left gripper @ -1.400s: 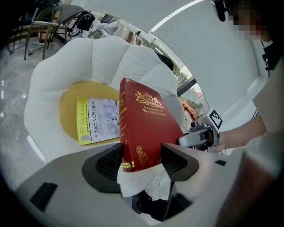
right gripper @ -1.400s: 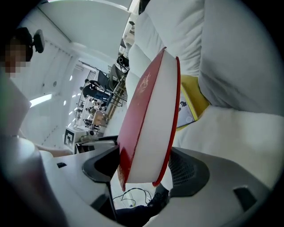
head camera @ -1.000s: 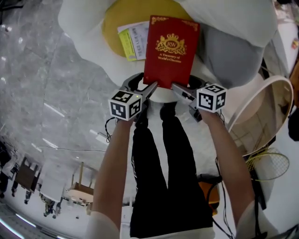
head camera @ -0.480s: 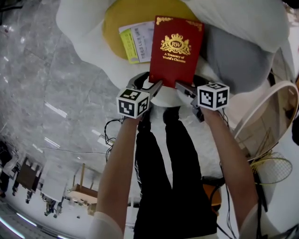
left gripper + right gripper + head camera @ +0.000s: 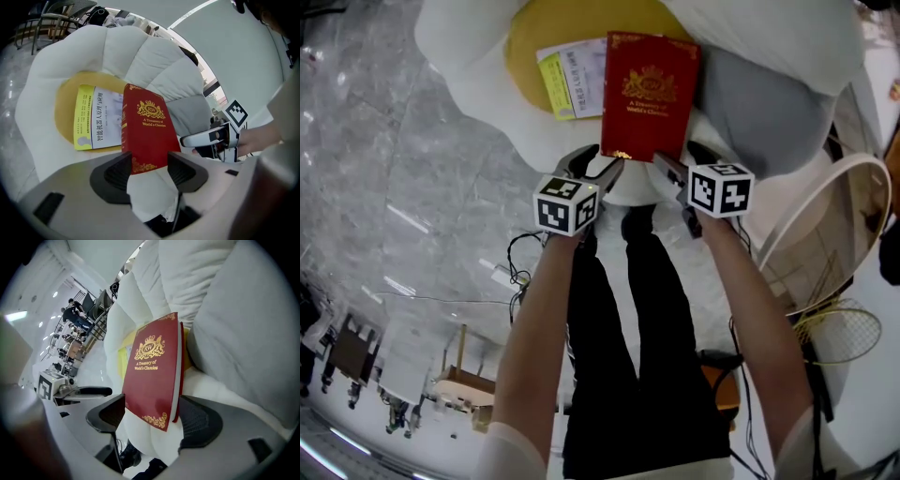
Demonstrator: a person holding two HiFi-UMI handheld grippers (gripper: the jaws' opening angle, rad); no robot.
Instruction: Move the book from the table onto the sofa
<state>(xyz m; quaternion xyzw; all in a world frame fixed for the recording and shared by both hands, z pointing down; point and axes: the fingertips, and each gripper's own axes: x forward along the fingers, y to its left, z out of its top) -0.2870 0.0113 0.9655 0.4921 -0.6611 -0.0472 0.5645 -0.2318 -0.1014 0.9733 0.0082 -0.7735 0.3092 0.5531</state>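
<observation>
The red book [image 5: 649,94] is seen tilted on the sofa [image 5: 478,84], propped against the yellow cushion [image 5: 534,37] and a booklet [image 5: 572,84]. Its near edge is flanked by the spread, closing fingers of the left gripper [image 5: 150,165] and the spread fingers of the right gripper [image 5: 154,411]; no pressing is seen. Placement is judged nearly done. Next, a clean withdrawal is called for, without the book being dragged.
</observation>
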